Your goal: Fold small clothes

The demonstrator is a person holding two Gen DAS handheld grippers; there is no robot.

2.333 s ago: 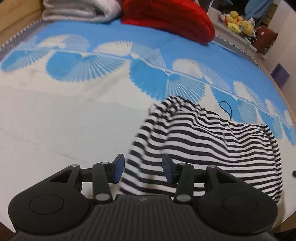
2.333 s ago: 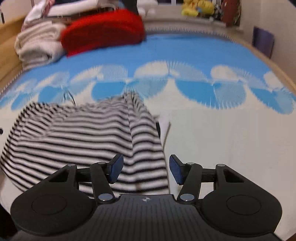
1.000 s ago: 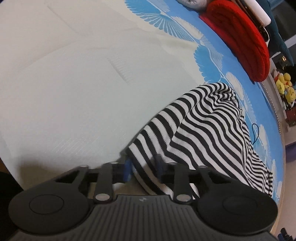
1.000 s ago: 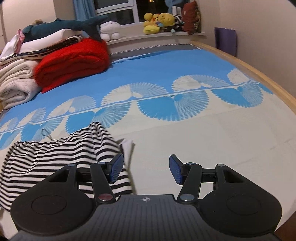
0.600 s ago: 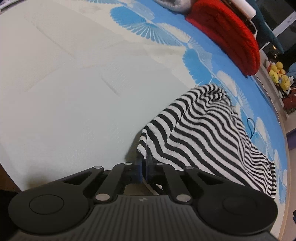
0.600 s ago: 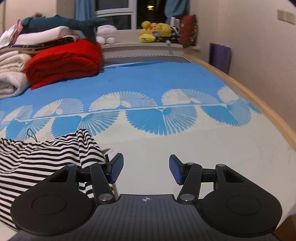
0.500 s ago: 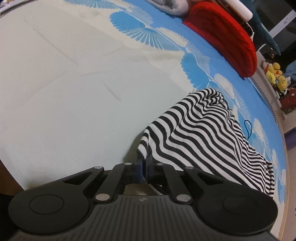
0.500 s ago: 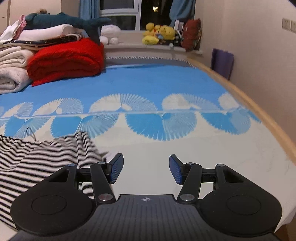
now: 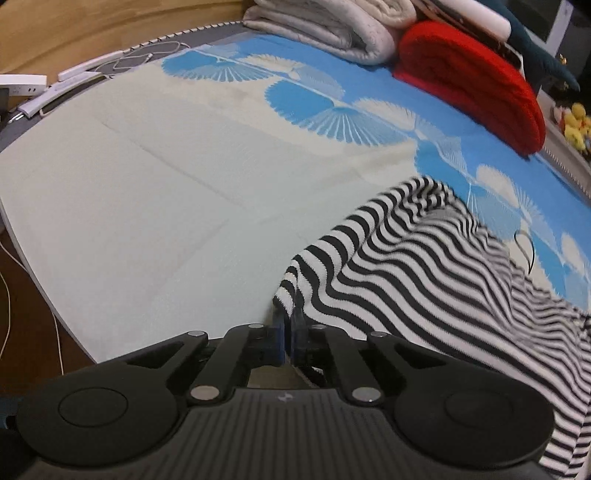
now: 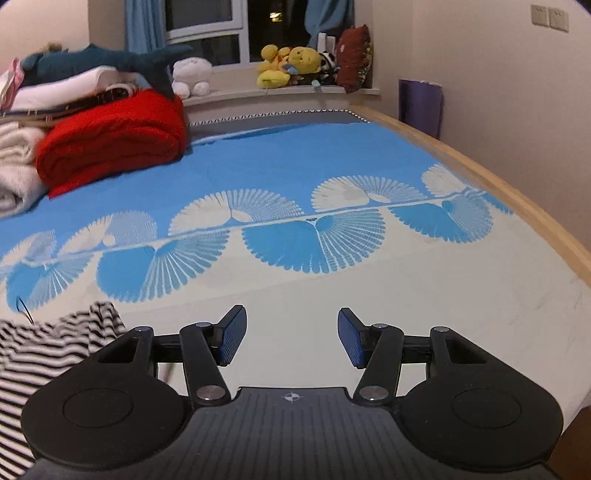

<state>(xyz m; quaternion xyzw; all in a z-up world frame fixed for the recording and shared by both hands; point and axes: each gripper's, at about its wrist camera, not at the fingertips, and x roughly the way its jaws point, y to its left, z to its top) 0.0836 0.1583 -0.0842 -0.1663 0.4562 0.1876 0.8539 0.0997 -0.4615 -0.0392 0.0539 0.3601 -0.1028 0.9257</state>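
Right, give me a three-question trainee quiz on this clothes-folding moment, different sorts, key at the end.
1. True or false: the left gripper is shut on a corner of the striped garment.
2. Multiple choice: the right gripper is A) shut on the garment, B) open over bare bedsheet, C) gripping the red blanket.
3. Fill in: in the right wrist view, the striped garment lies to the gripper's ____ side.

Key: 1 true; 2 B; 3 left.

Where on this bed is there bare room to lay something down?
Bare: the pale sheet left of the striped garment, and the stretch ahead of the right gripper. Crowded: the far end, with the red blanket and white bedding.
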